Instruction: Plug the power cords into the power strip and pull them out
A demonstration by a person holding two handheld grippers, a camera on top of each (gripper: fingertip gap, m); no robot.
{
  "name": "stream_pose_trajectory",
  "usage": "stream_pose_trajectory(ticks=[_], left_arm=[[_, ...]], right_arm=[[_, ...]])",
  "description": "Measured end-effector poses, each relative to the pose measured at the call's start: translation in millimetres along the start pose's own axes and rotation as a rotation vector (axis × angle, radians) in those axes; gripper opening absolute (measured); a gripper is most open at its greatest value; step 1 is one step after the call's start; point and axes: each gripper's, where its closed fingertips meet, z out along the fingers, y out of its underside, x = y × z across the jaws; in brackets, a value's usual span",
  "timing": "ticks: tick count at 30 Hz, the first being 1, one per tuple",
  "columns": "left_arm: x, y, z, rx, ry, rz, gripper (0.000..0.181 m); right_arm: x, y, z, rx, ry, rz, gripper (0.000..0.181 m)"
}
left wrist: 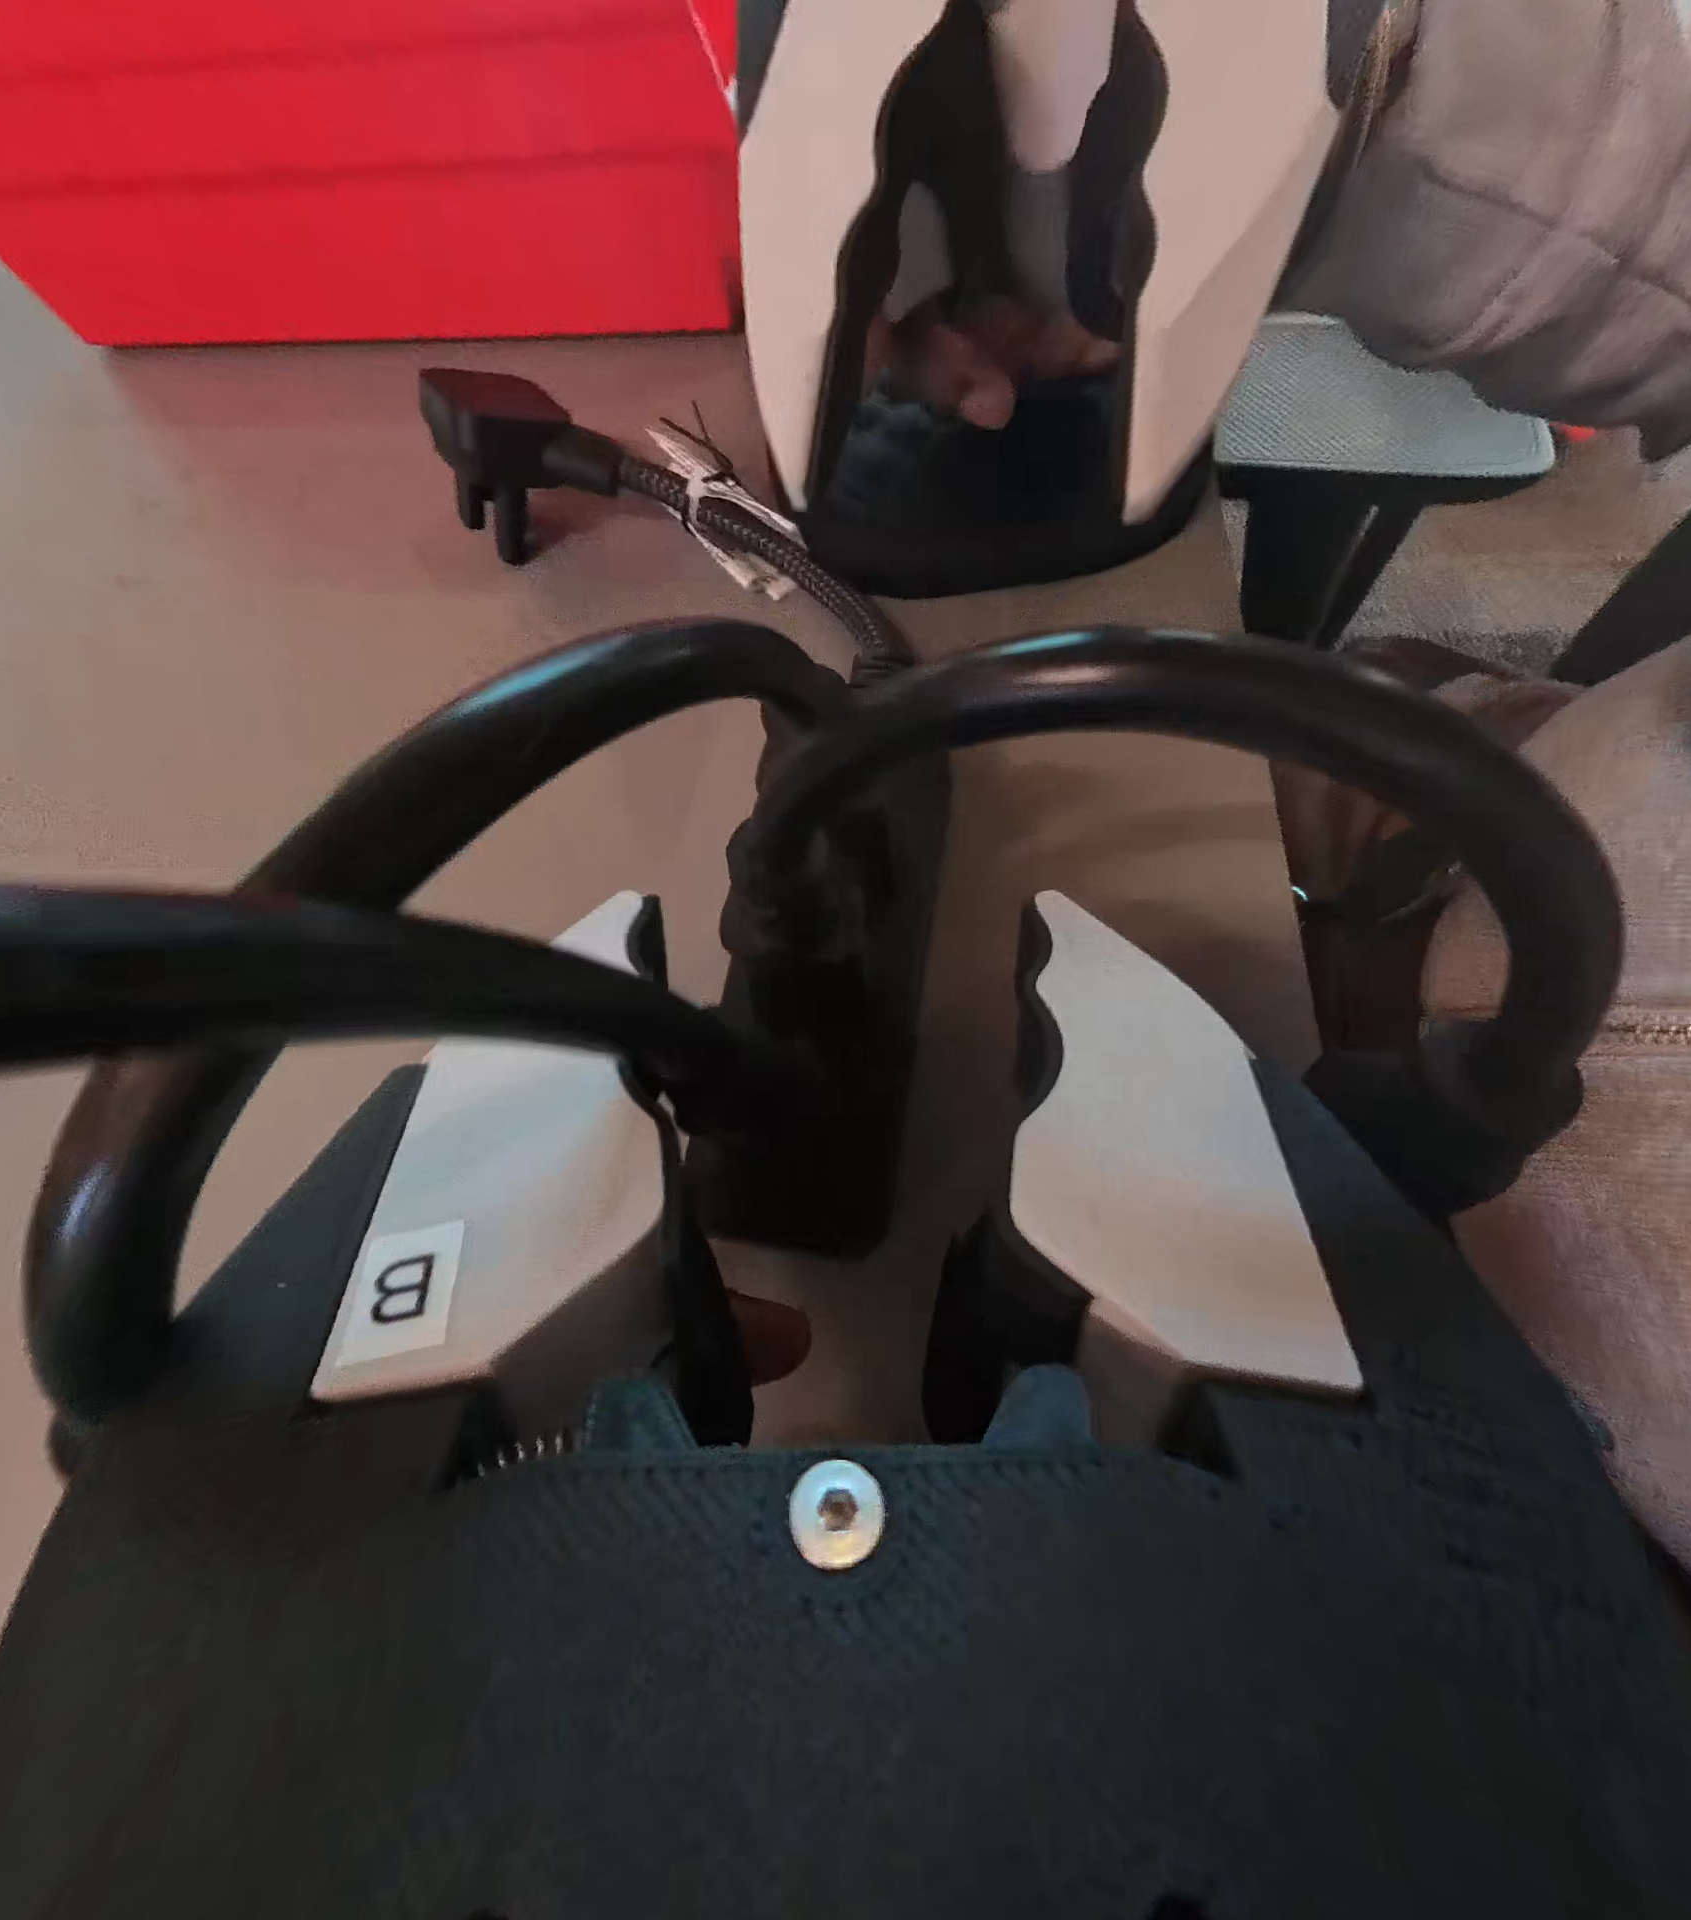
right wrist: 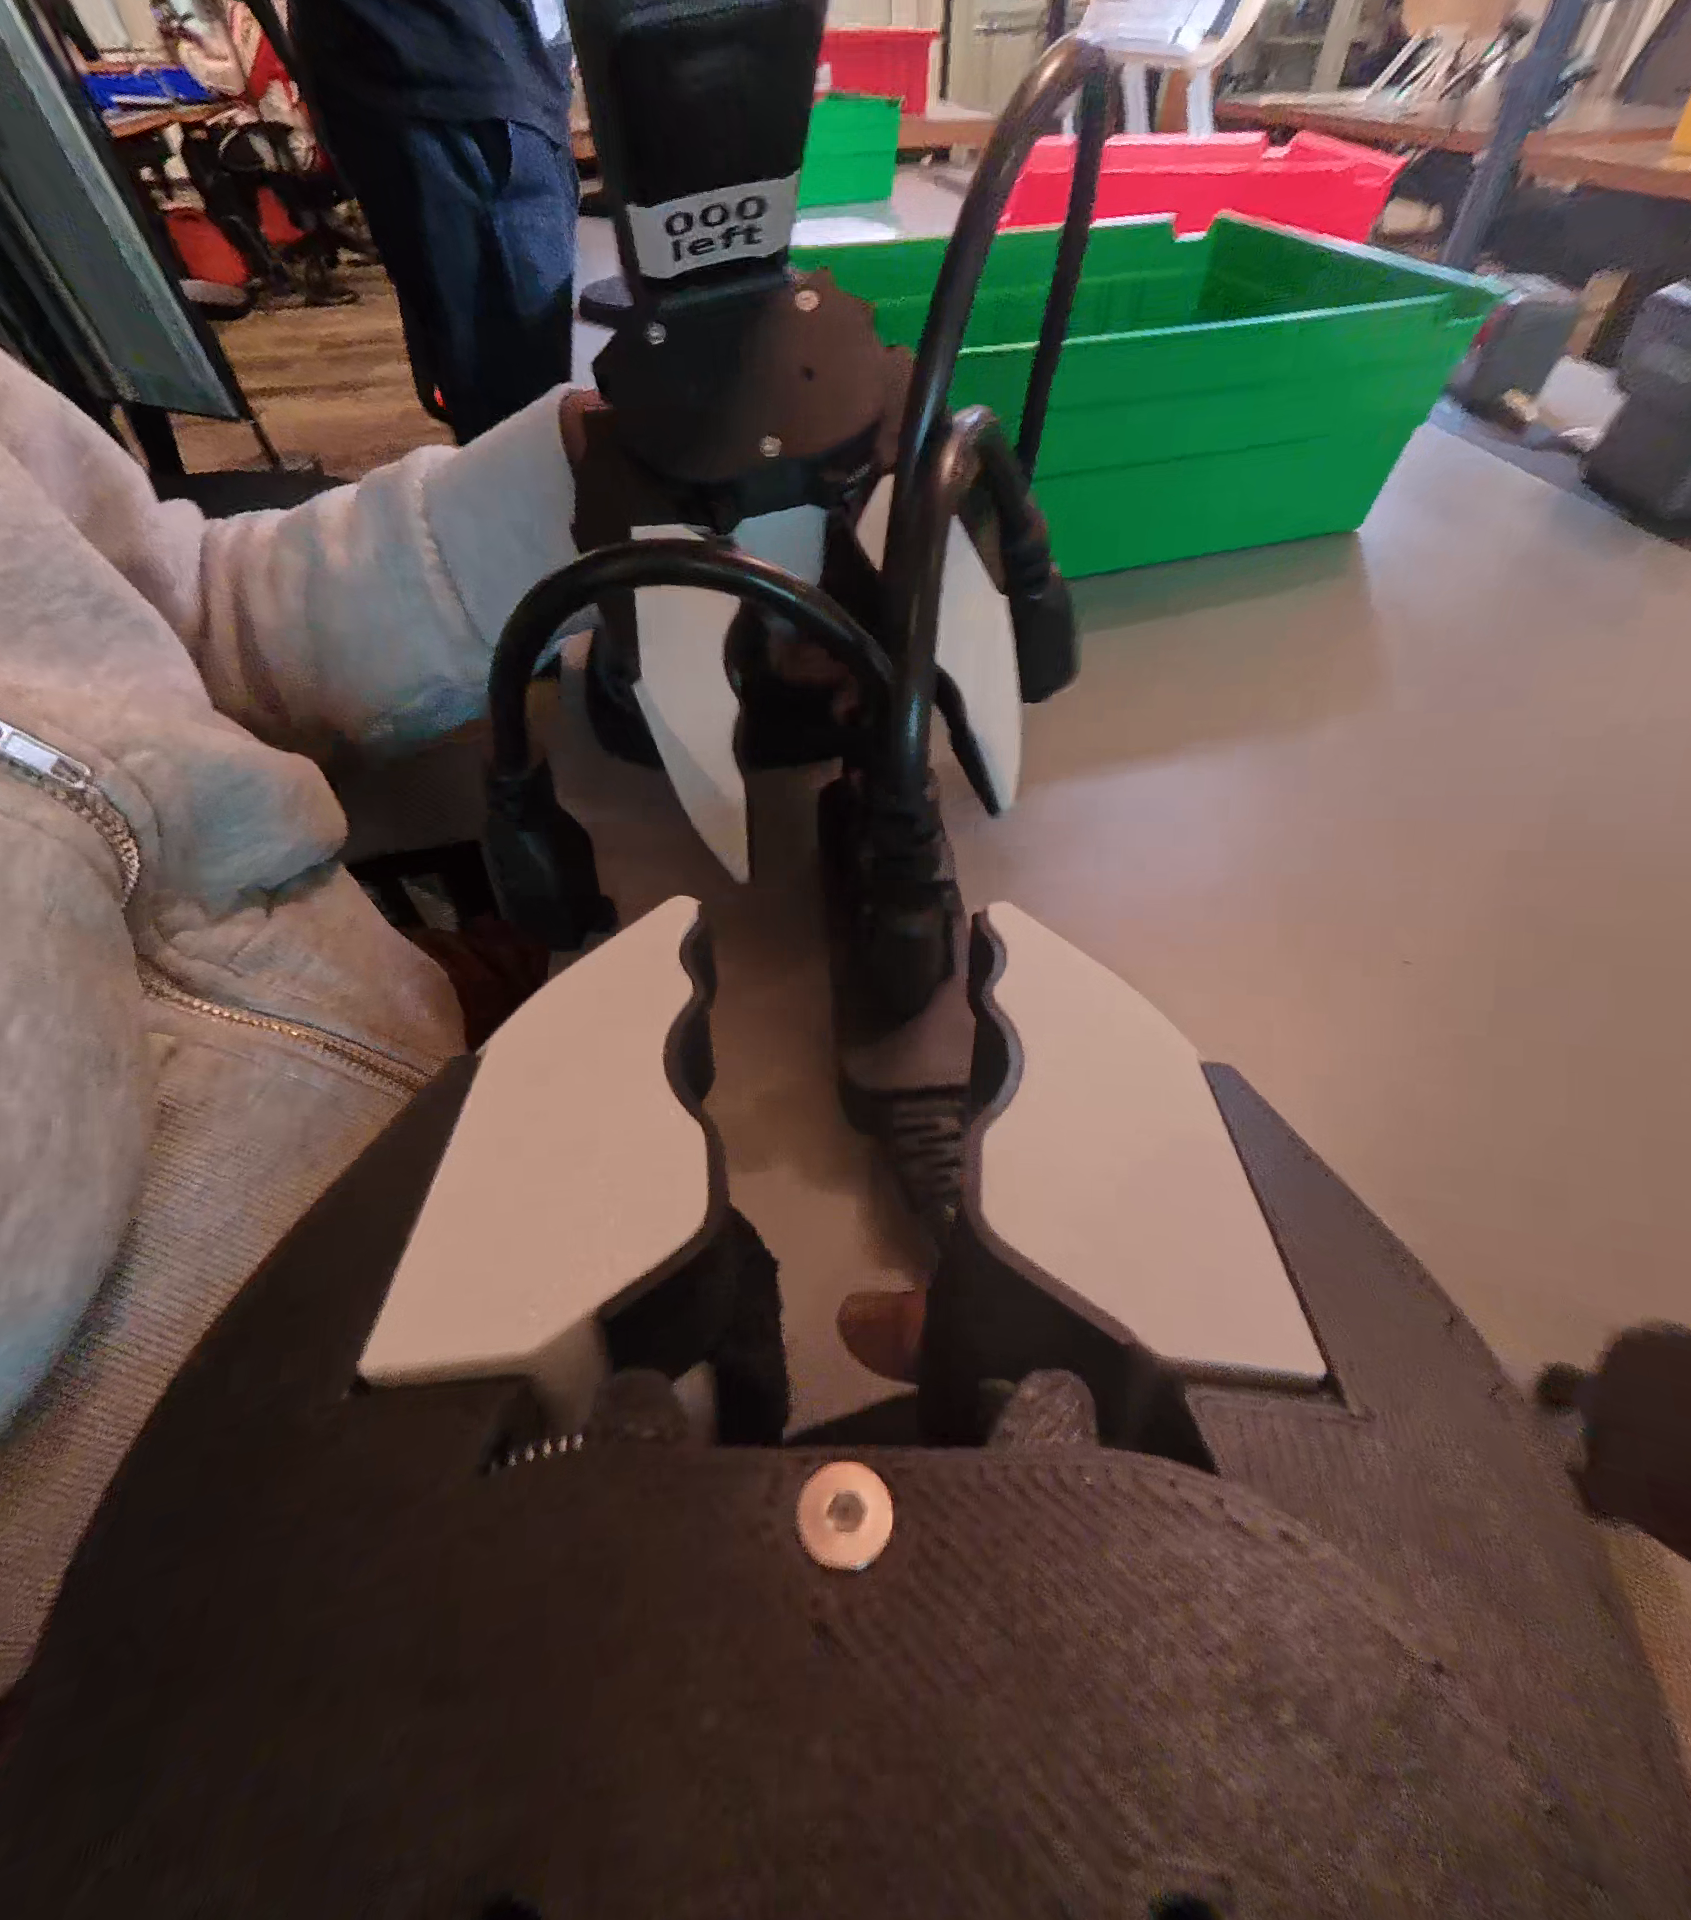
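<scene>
With both my left tool (left wrist: 841,1049) and right tool (right wrist: 836,1023) gaping around the rigid power strip (left wrist: 820,997), I'd grip stiff plug (right wrist: 893,914) bodies, not springy cords (left wrist: 1236,686).

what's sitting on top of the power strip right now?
Black plugs stand in the power strip, with cords looping up and over it. How many are plugged in, and which sockets are free, is hidden by cords and the left gripper.
</scene>
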Motion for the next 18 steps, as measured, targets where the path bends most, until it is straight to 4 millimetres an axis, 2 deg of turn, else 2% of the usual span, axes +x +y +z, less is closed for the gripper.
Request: stream_pose_trajectory(ticks=[7, 9, 12, 16, 18], left_arm=[[-2.5, -0.3, 8.3, 0.005, 0.053, -0.009, 0.057], [-2.6, 4.1, 10.6, -0.023, 0.049, -0.007, 0.058], [-3.6, 5.7, 11.9, -0.038, 0.036, 0.002, 0.060], [-2.9, 6.6, 12.9, -0.047, 0.051, -0.006, 0.060], [-4.9, 7.8, 13.9, -0.063, 0.053, -0.009, 0.054]], right_arm=[[7.1, 15.4, 38.2, -0.193, -0.021, -0.007, 0.054], [9.6, 12.8, 42.0, -0.186, -0.017, -0.028, 0.048], [17.1, 10.9, 44.2, -0.185, 0.024, -0.072, 0.030], [19.0, 13.4, 45.0, -0.193, 0.031, -0.096, 0.026], [19.1, 13.5, 44.8, -0.195, 0.034, -0.105, 0.024]])
